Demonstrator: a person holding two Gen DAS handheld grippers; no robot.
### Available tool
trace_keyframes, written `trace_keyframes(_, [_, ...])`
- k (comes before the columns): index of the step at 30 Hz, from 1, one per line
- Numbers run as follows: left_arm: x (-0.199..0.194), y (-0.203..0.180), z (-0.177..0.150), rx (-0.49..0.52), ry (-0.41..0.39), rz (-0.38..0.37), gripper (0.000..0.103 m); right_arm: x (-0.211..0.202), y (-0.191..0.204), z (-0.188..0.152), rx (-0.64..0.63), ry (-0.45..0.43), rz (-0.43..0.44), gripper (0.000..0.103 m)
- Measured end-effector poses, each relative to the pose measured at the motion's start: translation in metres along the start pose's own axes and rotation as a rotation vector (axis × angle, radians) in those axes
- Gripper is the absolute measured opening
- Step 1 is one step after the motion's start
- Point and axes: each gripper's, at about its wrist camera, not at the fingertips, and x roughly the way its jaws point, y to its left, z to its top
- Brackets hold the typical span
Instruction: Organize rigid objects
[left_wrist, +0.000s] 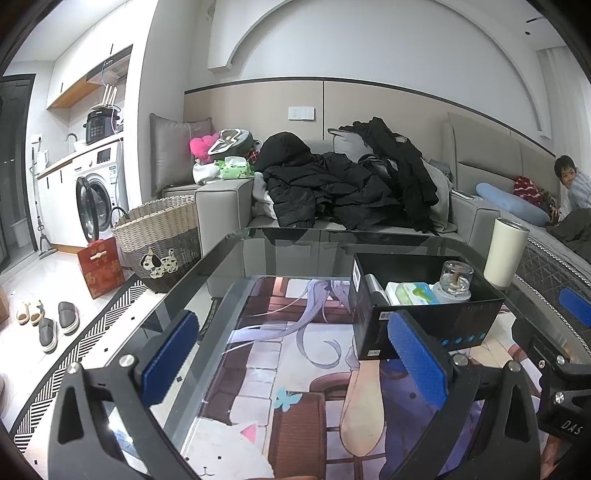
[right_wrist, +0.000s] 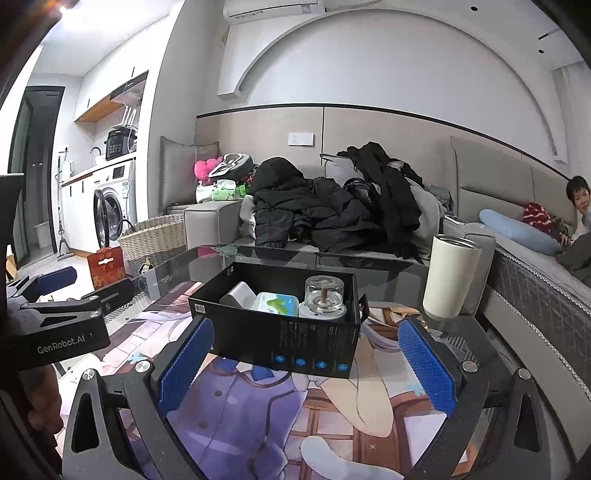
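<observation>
A black open box (right_wrist: 284, 341) (left_wrist: 443, 325) stands on the glass table (left_wrist: 229, 258). It holds a round glass jar (right_wrist: 324, 293) (left_wrist: 457, 277), a white-and-green flat case (right_wrist: 277, 303) (left_wrist: 415, 293) and a grey block (right_wrist: 238, 293). A cream tumbler (right_wrist: 450, 275) (left_wrist: 505, 252) stands on the table right of the box. My left gripper (left_wrist: 295, 360) is open and empty, left of the box. My right gripper (right_wrist: 306, 363) is open and empty, just in front of the box.
A sofa (left_wrist: 229, 199) piled with dark clothes (left_wrist: 347, 184) stands behind the table. A woven basket (left_wrist: 162, 236), a red box (left_wrist: 100, 267) and slippers (left_wrist: 55, 325) are on the floor at left. A child (left_wrist: 570, 181) sits at far right.
</observation>
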Motion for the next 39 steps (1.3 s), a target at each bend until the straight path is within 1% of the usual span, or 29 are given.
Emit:
trace_keyframes(17, [0.0013, 0.0022, 0.0019, 0.001, 0.007, 0.005, 0.103, 0.0011, -0.0017, 0.0030, 0.008, 0.019, -0.005, 0.102])
trace_keyframes(39, [0.0050, -0.0024, -0.0008, 0.009, 0.016, 0.014, 0.103, 0.0005, -0.0064, 0.0064, 0.017, 0.018, -0.015, 0.102])
